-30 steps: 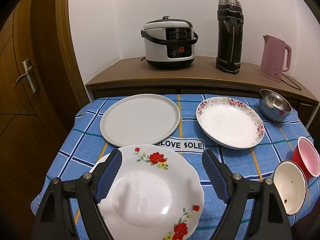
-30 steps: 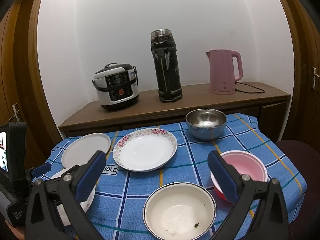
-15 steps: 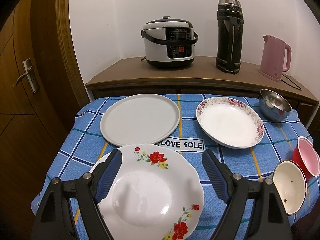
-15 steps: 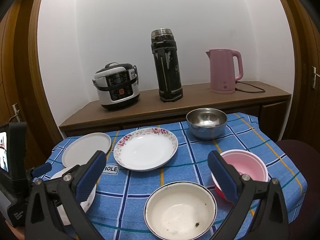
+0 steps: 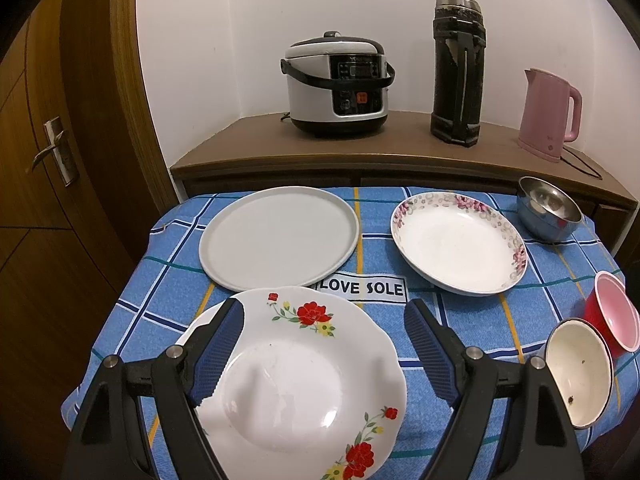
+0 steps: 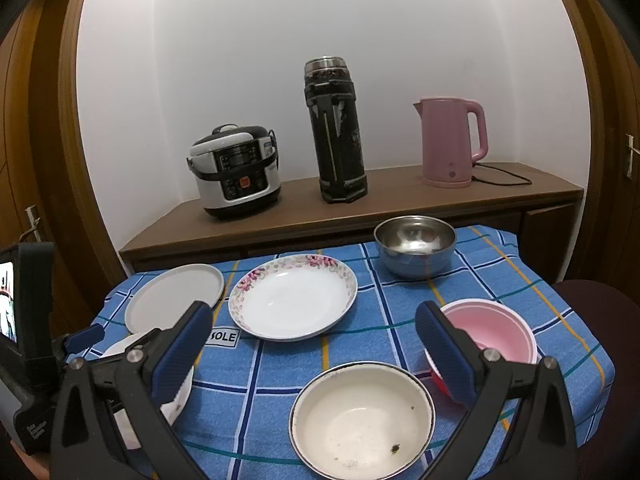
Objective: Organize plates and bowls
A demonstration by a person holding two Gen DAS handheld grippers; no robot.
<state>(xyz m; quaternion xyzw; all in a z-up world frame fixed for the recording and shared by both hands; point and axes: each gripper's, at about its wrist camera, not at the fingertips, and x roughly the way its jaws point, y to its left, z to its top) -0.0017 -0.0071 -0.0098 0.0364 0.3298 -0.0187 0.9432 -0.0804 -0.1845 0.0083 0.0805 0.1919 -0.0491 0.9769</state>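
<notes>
On the blue checked tablecloth (image 5: 168, 292) lie a plain white flat plate (image 5: 278, 236), a pink-rimmed deep plate (image 5: 458, 244) and a red-flower plate (image 5: 304, 376). My left gripper (image 5: 324, 322) hangs open over the red-flower plate, its fingers on either side, touching nothing. A white enamel bowl (image 6: 362, 418), a pink bowl (image 6: 490, 334) and a steel bowl (image 6: 416, 246) stand on the right half. My right gripper (image 6: 312, 330) is open above the enamel bowl, holding nothing. The left gripper's body (image 6: 28, 344) shows at the right wrist view's left edge.
Behind the table a wooden sideboard (image 5: 248, 144) carries a rice cooker (image 5: 338, 88), a black thermos (image 5: 458, 70) and a pink kettle (image 5: 550, 114) with its cord. A wooden door (image 5: 48, 152) stands to the left. A dark chair seat (image 6: 596, 304) is at the right.
The right wrist view has shifted very slightly; the left view is unchanged. Both grippers stay open and no dish has moved.
</notes>
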